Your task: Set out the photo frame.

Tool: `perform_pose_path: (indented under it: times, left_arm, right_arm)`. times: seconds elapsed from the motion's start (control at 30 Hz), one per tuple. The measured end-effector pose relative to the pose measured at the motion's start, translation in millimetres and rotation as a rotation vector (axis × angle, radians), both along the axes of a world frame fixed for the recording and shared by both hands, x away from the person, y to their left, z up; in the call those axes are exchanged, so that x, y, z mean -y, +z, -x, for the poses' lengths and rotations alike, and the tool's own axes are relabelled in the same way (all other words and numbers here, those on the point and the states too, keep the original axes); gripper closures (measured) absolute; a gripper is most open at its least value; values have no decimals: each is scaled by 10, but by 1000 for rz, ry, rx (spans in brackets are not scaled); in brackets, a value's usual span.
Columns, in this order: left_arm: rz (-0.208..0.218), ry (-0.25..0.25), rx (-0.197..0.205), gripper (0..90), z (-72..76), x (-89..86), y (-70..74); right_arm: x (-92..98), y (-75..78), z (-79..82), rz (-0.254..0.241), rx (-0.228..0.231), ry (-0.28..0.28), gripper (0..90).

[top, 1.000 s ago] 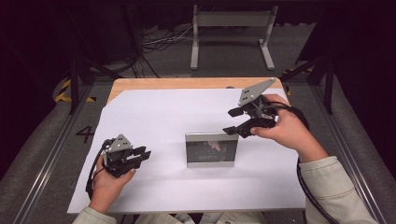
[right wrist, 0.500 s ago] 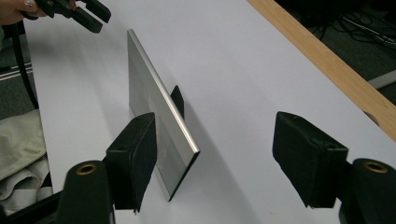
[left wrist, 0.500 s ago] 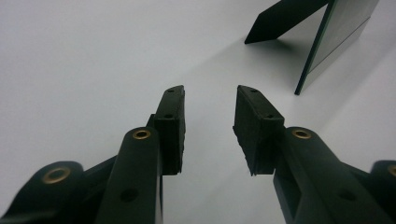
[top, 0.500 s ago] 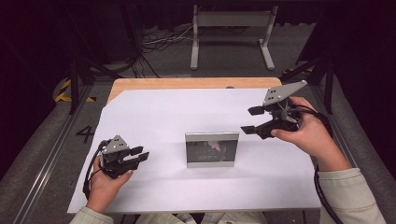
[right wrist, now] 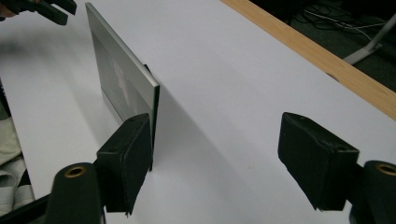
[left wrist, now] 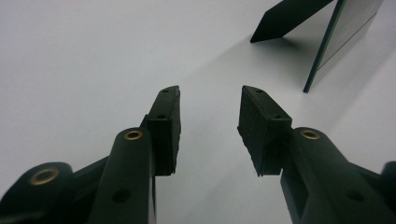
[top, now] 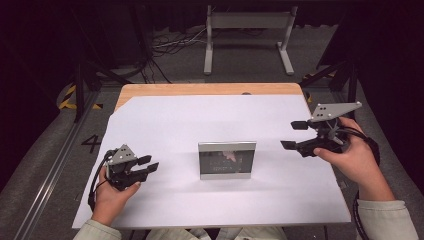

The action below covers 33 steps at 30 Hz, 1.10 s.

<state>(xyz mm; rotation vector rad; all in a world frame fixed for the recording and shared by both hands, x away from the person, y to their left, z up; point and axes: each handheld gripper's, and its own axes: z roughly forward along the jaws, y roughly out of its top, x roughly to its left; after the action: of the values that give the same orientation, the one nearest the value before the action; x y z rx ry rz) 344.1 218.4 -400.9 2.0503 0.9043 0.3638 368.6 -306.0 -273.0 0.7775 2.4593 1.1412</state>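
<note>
1. In the high view, a small picture frame (top: 227, 159) stands upright in the middle of the picture, on a white sheet (top: 210, 120) that covers the wooden table (top: 200, 89). The left gripper (top: 148, 165) is in the lower left of the picture, held by the left hand (top: 112, 192), and it points toward the frame but stays well apart from it. Its jaws are spread and nothing is between them; they have just been opening. The right gripper (top: 295, 135) is at the right side of the picture, held by the right hand (top: 352, 160), also apart from the frame. Its jaws are spread wide with nothing between them, and they too have just been opening.

2. In the left gripper view, the two black jaws rise from the bottom with a clear gap between them, over the bare white sheet (left wrist: 93, 56). The picture frame (left wrist: 343, 35) is in the upper right corner, seen from its edge, with its dark back stand (left wrist: 285, 21) resting on the sheet.

3. In the right gripper view, the jaws stand far apart at the bottom. The picture frame (right wrist: 119, 77) is in the upper left part, standing upright and seen nearly edge-on, beyond the jaw at the left. The left gripper (right wrist: 51, 11) is in the top left corner. The wooden table (right wrist: 317, 51) edge runs across the upper right.
</note>
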Motion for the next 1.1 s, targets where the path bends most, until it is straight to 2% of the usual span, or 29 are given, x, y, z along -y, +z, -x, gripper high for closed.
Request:
perform_pose_path:
  times: [0.1, 0.27, 0.37, 0.43, 0.63, 0.77, 0.93, 0.97, 1.03, 1.1]
  left_arm:
    - [2, 4, 7, 593, 2, -3, 3]
    - [0, 9, 12, 589, 2, -17, -3]
    - [3, 9, 17, 589, 3, -19, -3]
    - [5, 11, 18, 588, 8, -14, 0]
    - [5, 12, 22, 583, 12, -6, 1]
    - [5, 16, 29, 579, 16, -4, 7]
    - [8, 21, 20, 576, 15, -7, 8]
    - [-5, 34, 20, 576, 3, -8, 6]
    - [-7, 67, -8, 576, -20, -29, -13]
    - [-11, 71, -8, 576, -27, -52, -18]
  right_arm:
    - [61, -55, 29, -2, 4, -22, 266]
    - [183, -244, 70, -26, 16, -74, 263]
    - [262, -387, 86, -46, 7, -104, 257]
    - [279, -417, 91, -51, 5, -111, 256]
    - [403, -693, 132, -85, -11, -171, 237]
    - [428, -786, 118, -59, -19, -218, 224]
    - [415, -851, 94, -46, -39, -230, 217]
    - [408, -879, 85, -32, -44, -242, 214]
    - [409, -897, 79, -37, -48, -248, 209]
    - [409, -913, 81, -45, -53, -256, 203]
